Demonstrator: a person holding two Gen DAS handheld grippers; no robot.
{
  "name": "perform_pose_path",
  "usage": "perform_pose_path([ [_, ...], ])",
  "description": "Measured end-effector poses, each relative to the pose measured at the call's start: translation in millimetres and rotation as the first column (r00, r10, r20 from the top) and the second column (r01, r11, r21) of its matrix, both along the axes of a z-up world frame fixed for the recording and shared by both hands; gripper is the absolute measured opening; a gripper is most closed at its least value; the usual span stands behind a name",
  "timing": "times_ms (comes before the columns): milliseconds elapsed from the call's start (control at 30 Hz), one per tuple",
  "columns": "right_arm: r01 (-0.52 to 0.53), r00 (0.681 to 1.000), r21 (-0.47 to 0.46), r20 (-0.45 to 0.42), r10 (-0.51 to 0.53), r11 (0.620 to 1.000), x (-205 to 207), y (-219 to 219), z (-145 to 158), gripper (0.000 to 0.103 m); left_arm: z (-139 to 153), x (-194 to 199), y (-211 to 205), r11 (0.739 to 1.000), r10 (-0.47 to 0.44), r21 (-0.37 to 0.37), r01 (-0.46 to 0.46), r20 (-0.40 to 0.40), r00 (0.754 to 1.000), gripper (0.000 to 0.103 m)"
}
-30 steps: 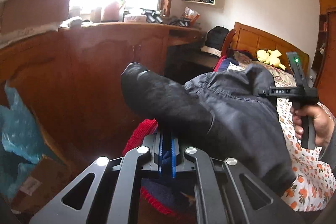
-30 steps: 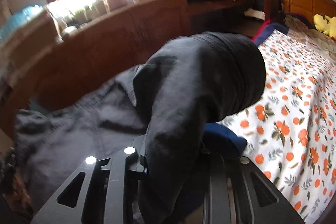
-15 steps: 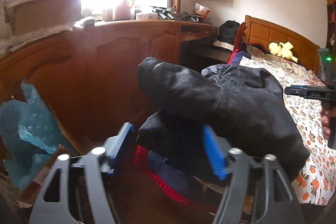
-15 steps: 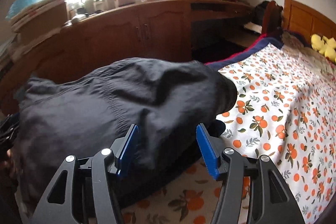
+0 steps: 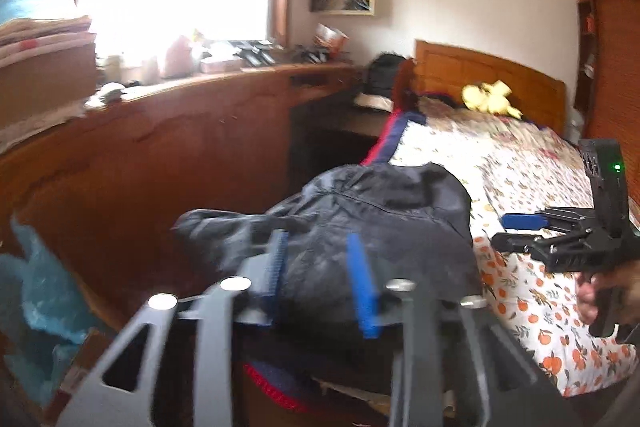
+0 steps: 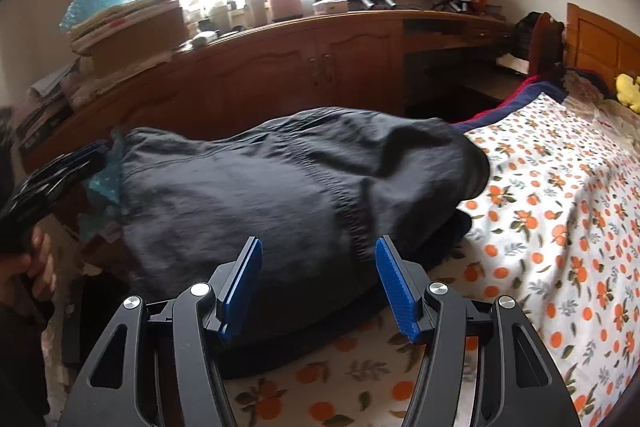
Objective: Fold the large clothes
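A dark folded jacket (image 6: 288,195) lies bunched at the near corner of the bed, on the orange-flower sheet (image 6: 560,211). It also shows in the left wrist view (image 5: 360,227). My right gripper (image 6: 318,283) is open and empty, just in front of the jacket. My left gripper (image 5: 320,275) is open and empty, just short of the jacket's edge. The right gripper also shows at the right of the left wrist view (image 5: 520,227), and the left gripper at the left edge of the right wrist view (image 6: 76,163).
A long wooden cabinet (image 6: 320,67) with clutter on top runs beside the bed under the window. A wooden headboard (image 5: 488,79) and a yellow plush toy (image 5: 490,99) are at the far end. Blue plastic wrap (image 5: 36,291) and a cardboard box sit on the floor at left.
Both grippers were shut on the jacket a second ago. They have opened, let it go and pulled back. The jacket has dropped onto the bed.
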State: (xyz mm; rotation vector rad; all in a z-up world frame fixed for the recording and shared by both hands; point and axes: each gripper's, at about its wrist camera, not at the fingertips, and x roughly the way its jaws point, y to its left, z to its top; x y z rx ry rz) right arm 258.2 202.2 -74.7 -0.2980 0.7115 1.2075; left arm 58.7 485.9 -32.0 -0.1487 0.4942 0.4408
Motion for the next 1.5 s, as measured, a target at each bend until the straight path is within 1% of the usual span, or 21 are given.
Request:
perform_pose_path([
  [33, -0.011, 1.0, 0.001, -0.001, 0.011, 1.0, -5, 3, -1, 0.057, -5, 7, 4, 1.0, -0.006, -0.013, 0.006, -0.025, 1.0, 0.008],
  [67, -0.021, 1.0, 0.005, -0.002, 0.021, 1.0, -10, 7, -3, 0.057, -12, 12, 10, 1.0, -0.002, -0.027, 0.0, -0.048, 0.999, 0.006],
  [200, -0.082, 0.996, 0.013, -0.018, 0.082, 0.997, -34, 24, -7, 0.057, -48, 20, 37, 0.995, 0.063, -0.067, -0.073, -0.139, 0.988, 0.005],
  [267, -0.121, 0.993, 0.01, 0.004, 0.121, 0.993, -51, 34, -10, 0.054, -64, 17, 45, 0.992, 0.078, -0.087, -0.093, -0.156, 0.985, 0.005],
  [300, -0.144, 0.99, -0.002, -0.007, 0.144, 0.99, -57, 41, -16, 0.051, -69, 16, 47, 0.991, 0.081, -0.093, -0.096, -0.161, 0.984, 0.005],
  [467, -0.154, 0.988, -0.053, -0.017, 0.153, 0.987, -62, 54, -42, 0.051, -89, 10, 52, 0.986, 0.101, -0.112, -0.122, -0.181, 0.978, 0.005],
  [567, -0.142, 0.99, -0.055, 0.009, 0.143, 0.988, -65, 50, -39, 0.05, -86, 7, 48, 0.986, 0.108, -0.112, -0.127, -0.159, 0.981, 0.005],
  [633, -0.126, 0.992, -0.043, 0.002, 0.126, 0.991, -63, 43, -32, 0.047, -77, 4, 46, 0.985, 0.114, -0.109, -0.13, -0.145, 0.983, 0.005],
  [700, -0.107, 0.994, -0.031, 0.0, 0.108, 0.994, -61, 32, -25, 0.039, -66, -3, 39, 0.987, 0.118, -0.096, -0.13, -0.127, 0.985, 0.005],
  [867, -0.057, 0.997, 0.008, 0.05, 0.057, 0.998, -64, -13, -1, 0.039, -42, -12, 14, 0.992, 0.098, -0.067, -0.103, -0.079, 0.992, 0.005],
  [1000, -0.014, 0.997, 0.042, 0.075, 0.011, 0.999, -61, -59, 16, 0.039, -26, -11, -21, 0.997, 0.051, -0.058, -0.054, -0.037, 0.998, 0.005],
  [1033, 0.004, 0.996, 0.052, 0.083, -0.009, 0.999, -60, -76, 21, 0.039, -22, -9, -31, 0.997, 0.038, -0.059, -0.039, -0.029, 0.999, 0.008],
  [1067, 0.023, 0.996, 0.06, 0.085, -0.028, 0.998, -58, -93, 25, 0.039, -21, -9, -40, 0.998, 0.027, -0.057, -0.028, -0.021, 0.999, 0.022],
  [1100, 0.035, 0.996, 0.067, 0.084, -0.04, 0.997, -56, -104, 28, 0.039, -17, -7, -51, 0.999, 0.015, -0.05, -0.016, -0.011, 1.0, 0.043],
  [1167, 0.074, 0.993, 0.08, 0.086, -0.081, 0.994, -53, -136, 35, 0.039, -11, -2, -71, 1.0, -0.009, -0.028, 0.01, 0.012, 1.0, 0.059],
  [1200, 0.09, 0.991, 0.087, 0.088, -0.097, 0.992, -52, -150, 38, 0.039, -7, 2, -85, 0.999, -0.029, -0.015, 0.029, 0.021, 0.999, 0.061],
  [1233, 0.112, 0.988, 0.097, 0.092, -0.121, 0.989, -51, -169, 42, 0.039, -6, 6, -95, 0.999, -0.04, -0.009, 0.04, 0.025, 0.999, 0.071],
  [1267, 0.127, 0.986, 0.101, 0.096, -0.137, 0.987, -51, -181, 44, 0.04, -3, 10, -106, 0.999, -0.054, -0.004, 0.054, 0.034, 0.998, 0.086],
  [1333, 0.166, 0.978, 0.112, 0.109, -0.178, 0.98, -50, -210, 49, 0.046, 1, 17, -127, 0.996, -0.086, 0.005, 0.086, 0.06, 0.994, 0.102],
  [1433, 0.218, 0.964, 0.122, 0.13, -0.233, 0.968, -49, -245, 55, 0.061, 5, 30, -160, 0.991, -0.136, 0.012, 0.136, 0.066, 0.989, 0.101],
  [1500, 0.257, 0.951, 0.135, 0.143, -0.276, 0.957, -49, -266, 58, 0.078, 6, 41, -182, 0.985, -0.171, 0.008, 0.171, 0.062, 0.983, 0.101],
])
